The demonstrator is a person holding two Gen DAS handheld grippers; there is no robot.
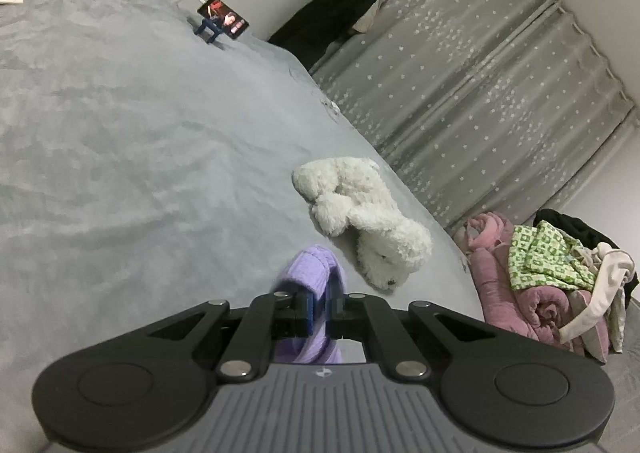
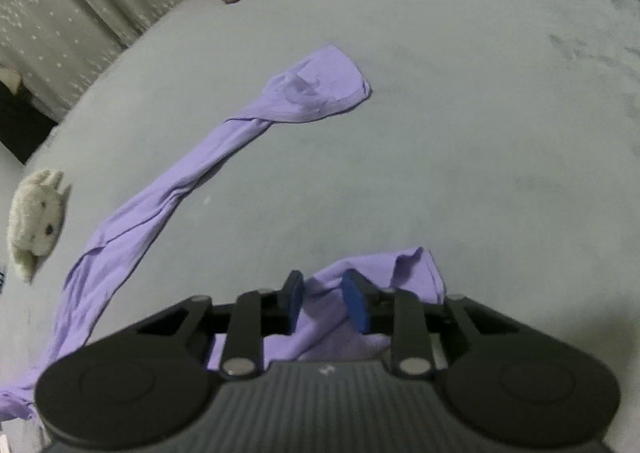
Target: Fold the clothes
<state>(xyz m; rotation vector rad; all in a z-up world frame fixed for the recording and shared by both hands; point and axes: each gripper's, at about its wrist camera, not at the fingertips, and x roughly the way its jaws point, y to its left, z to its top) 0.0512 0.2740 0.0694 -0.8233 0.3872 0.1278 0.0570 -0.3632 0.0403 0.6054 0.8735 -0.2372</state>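
A lilac garment, thin and stretchy like tights, lies on the grey bed. In the right wrist view one long twisted leg [image 2: 168, 189] runs from lower left to a flat end at upper middle. Another part [image 2: 376, 273] lies bunched under my right gripper [image 2: 326, 303], whose blue-padded jaws stand a little apart over the cloth, not closed on it. In the left wrist view my left gripper [image 1: 322, 311] is shut on a bunched lilac end [image 1: 310, 273] and holds it raised above the bed.
A white plush bear [image 1: 360, 213] lies on the bed [image 1: 140, 153] near its right edge; it also shows in the right wrist view [image 2: 34, 221]. A pile of pink, green and white clothes [image 1: 548, 285] sits at the right. A phone on a stand [image 1: 222, 19] is far back. Grey star curtains [image 1: 480, 93] hang behind.
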